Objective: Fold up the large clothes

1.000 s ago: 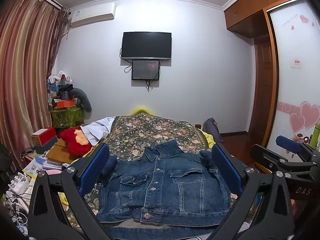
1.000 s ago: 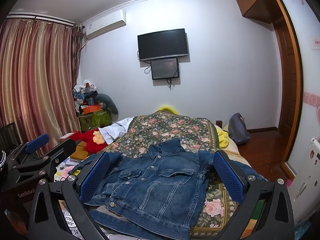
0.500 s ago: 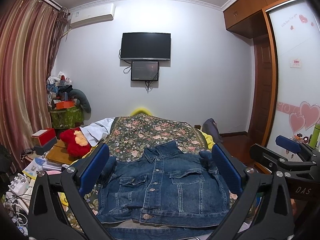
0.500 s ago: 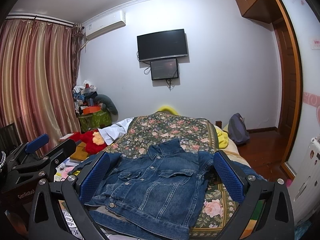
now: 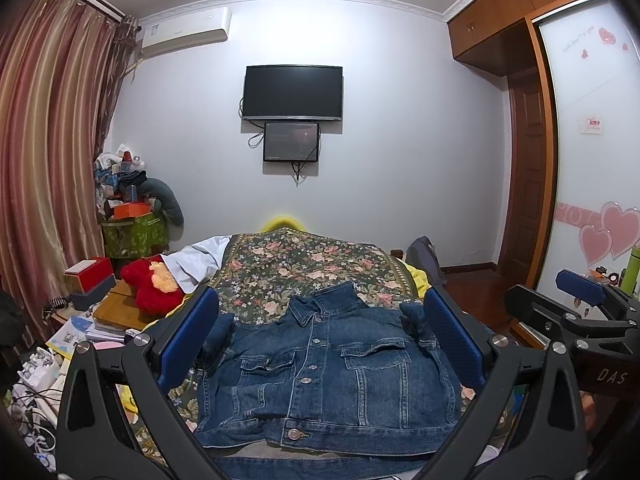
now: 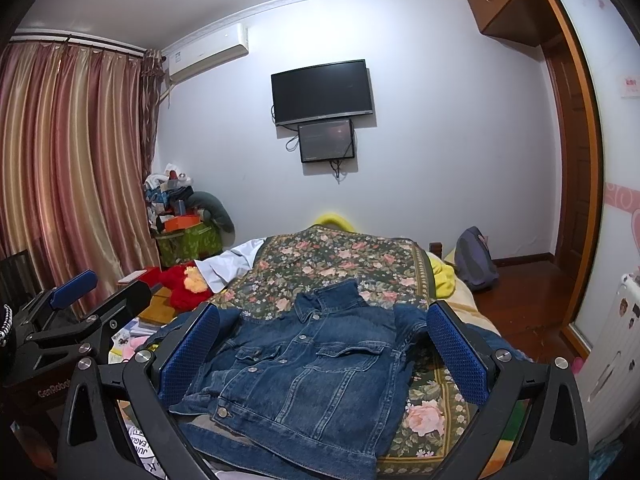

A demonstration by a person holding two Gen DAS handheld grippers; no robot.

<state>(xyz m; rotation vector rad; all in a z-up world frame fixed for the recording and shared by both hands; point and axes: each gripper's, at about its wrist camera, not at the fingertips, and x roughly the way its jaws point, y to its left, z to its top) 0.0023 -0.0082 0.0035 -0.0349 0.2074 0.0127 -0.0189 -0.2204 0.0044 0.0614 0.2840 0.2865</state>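
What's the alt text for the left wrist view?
A denim jacket lies buttoned and face up on a floral bedspread, framed by the open left gripper. The right gripper sits at the right edge; a wall TV hangs beyond the bed.

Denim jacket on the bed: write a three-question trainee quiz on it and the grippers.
1. True or false: the denim jacket lies front side up on the floral bedspread.
2. Which state fits the left gripper and right gripper? A) both open, holding nothing B) both shut on the jacket C) one open, one shut
3. Fill in: the jacket's collar points toward the wall with the ____.

Key: 1 true; 2 A; 3 TV
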